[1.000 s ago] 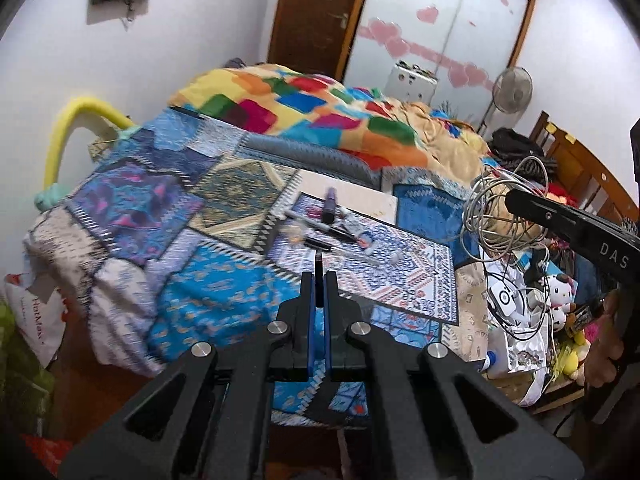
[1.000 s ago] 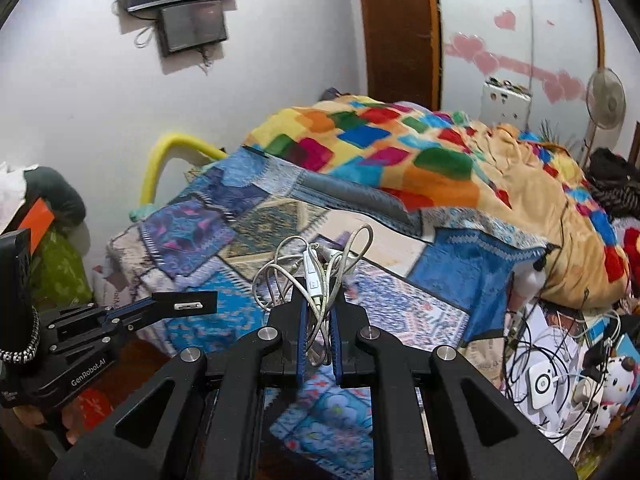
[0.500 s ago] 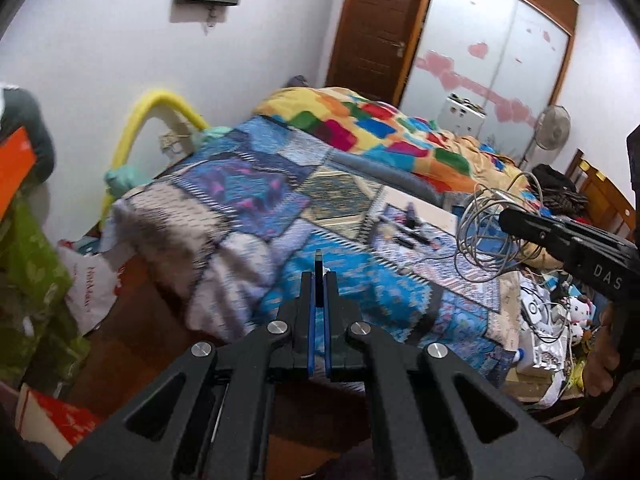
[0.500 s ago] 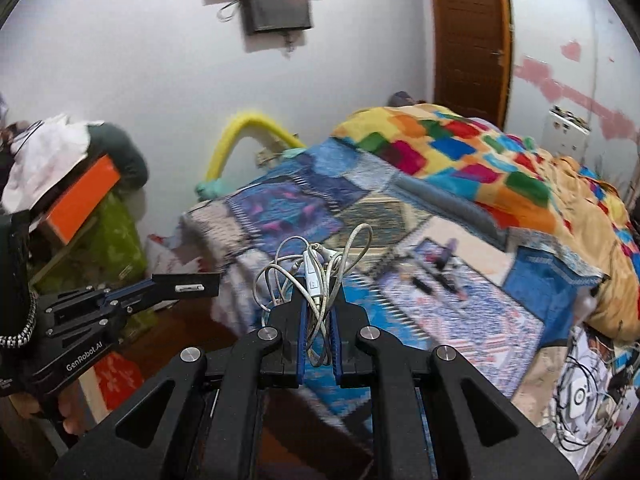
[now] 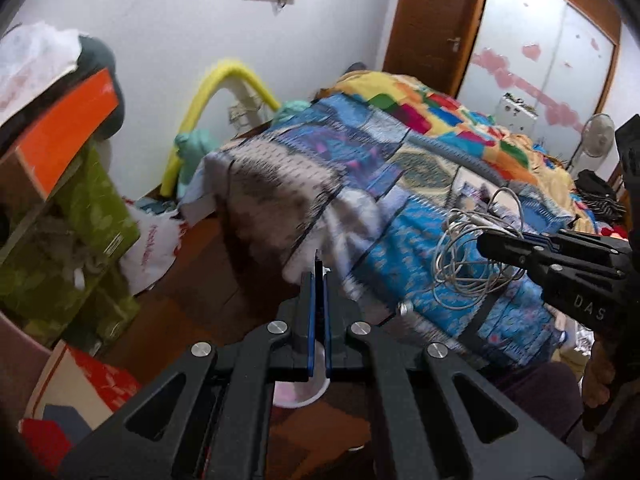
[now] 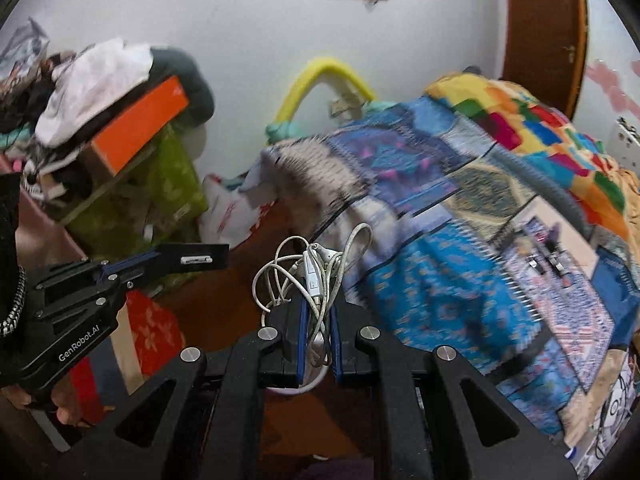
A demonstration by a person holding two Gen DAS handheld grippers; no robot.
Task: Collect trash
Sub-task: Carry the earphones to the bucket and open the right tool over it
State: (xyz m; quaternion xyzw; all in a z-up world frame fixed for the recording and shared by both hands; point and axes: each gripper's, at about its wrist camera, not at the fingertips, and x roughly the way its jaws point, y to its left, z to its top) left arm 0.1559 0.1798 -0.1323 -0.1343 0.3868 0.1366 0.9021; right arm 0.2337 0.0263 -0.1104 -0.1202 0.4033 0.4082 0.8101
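My right gripper [image 6: 318, 306] is shut on a tangle of white cables [image 6: 310, 276], which sticks up between its blue pads. In the left wrist view the same cable bundle [image 5: 460, 258] hangs from the right gripper [image 5: 490, 242], out over the bed's corner. My left gripper [image 5: 318, 276] is shut with nothing between its fingers, and it appears again as the left gripper [image 6: 208, 258] at the left of the right wrist view. Both point down at the brown floor beside the bed. A round white-rimmed container [image 5: 300, 394] lies on the floor, mostly hidden under my left gripper.
The bed [image 6: 440, 216] with its patchwork cover fills the right; several pens [image 6: 548, 262] lie on it. At the left stand a green box [image 5: 80, 240] and an orange box [image 5: 64, 132] under piled clothes. A white plastic bag [image 5: 154, 248] and red cartons [image 6: 150, 332] sit on the floor.
Both grippers have swung left, away from the top of the bed and over the floor at its corner. The cables stay in the right gripper. The left gripper stays shut.
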